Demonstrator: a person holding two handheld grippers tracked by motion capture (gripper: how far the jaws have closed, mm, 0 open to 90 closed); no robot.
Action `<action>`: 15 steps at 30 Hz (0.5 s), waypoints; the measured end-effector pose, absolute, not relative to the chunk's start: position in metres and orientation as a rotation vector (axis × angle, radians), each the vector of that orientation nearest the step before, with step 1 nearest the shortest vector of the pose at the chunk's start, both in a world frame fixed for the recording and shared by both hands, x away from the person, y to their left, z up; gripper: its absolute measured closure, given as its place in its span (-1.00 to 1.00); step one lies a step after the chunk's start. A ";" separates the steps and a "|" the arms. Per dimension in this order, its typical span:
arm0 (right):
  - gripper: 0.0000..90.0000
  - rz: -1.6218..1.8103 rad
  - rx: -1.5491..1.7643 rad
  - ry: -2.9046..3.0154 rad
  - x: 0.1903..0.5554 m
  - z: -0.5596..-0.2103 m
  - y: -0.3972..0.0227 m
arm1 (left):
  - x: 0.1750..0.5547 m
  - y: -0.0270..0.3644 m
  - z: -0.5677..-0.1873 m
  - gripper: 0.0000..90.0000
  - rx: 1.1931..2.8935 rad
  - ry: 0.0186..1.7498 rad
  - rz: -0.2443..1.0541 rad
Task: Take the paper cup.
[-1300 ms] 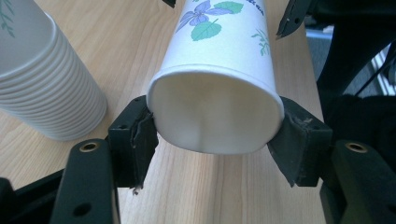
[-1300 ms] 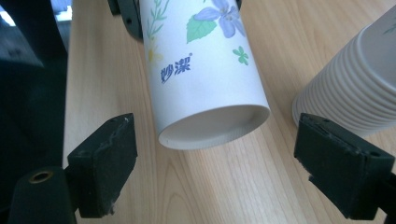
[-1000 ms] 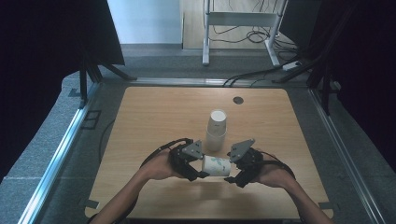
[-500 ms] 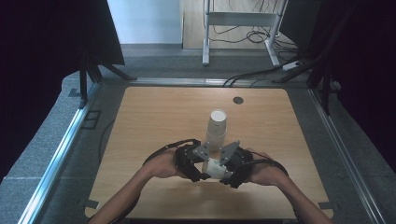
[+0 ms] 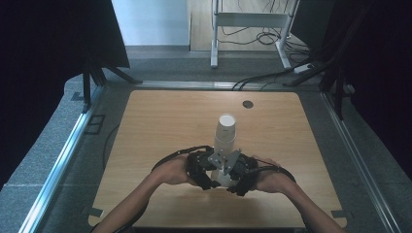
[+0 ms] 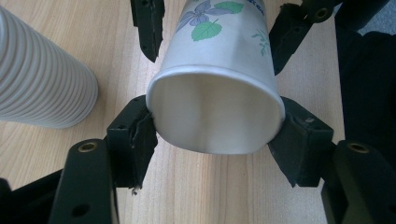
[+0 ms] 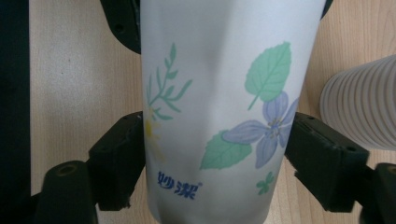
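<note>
A white paper cup (image 5: pixel 222 175) printed with flowers and leaves lies level between my two grippers, just in front of a tall ribbed stack of white cups (image 5: pixel 225 131). My left gripper (image 6: pixel 217 135) is shut on the cup's open rim (image 6: pixel 215 112), which is squeezed slightly oval. My right gripper (image 7: pixel 219 158) has just been closing its jaws on the cup's printed wall (image 7: pixel 219 93), and both pads touch its sides. Its fingers (image 6: pixel 148 28) straddle the cup's far end in the left gripper view. The two grippers (image 5: pixel 201 170) (image 5: pixel 240 172) sit close together.
The wooden table (image 5: pixel 160 121) has a small dark round cap (image 5: pixel 248 104) near its far edge. The cup stack (image 6: pixel 42 84) stands right beside the held cup. Metal rails (image 5: pixel 63 160) run along the table's sides.
The right hand has moved left toward the left hand, so both grippers now crowd around the cup. The right jaws have narrowed onto it. The stack has not moved.
</note>
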State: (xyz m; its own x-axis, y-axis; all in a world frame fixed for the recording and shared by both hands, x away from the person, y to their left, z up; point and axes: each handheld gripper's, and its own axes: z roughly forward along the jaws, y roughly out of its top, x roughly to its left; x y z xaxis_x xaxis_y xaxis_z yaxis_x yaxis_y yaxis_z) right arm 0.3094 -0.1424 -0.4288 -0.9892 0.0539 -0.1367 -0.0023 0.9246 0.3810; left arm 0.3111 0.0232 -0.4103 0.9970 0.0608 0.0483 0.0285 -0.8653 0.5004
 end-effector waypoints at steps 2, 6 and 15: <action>-0.43 0.585 0.034 2.943 0.309 -0.430 -0.142 | 0.311 0.023 -0.411 -0.23 2.618 0.059 0.083; -0.35 0.582 0.007 2.946 0.310 -0.430 -0.142 | 0.311 0.022 -0.411 -0.23 2.620 0.060 0.084; -0.19 0.591 0.025 2.967 0.308 -0.431 -0.143 | 0.311 0.023 -0.414 -0.25 2.604 0.076 0.069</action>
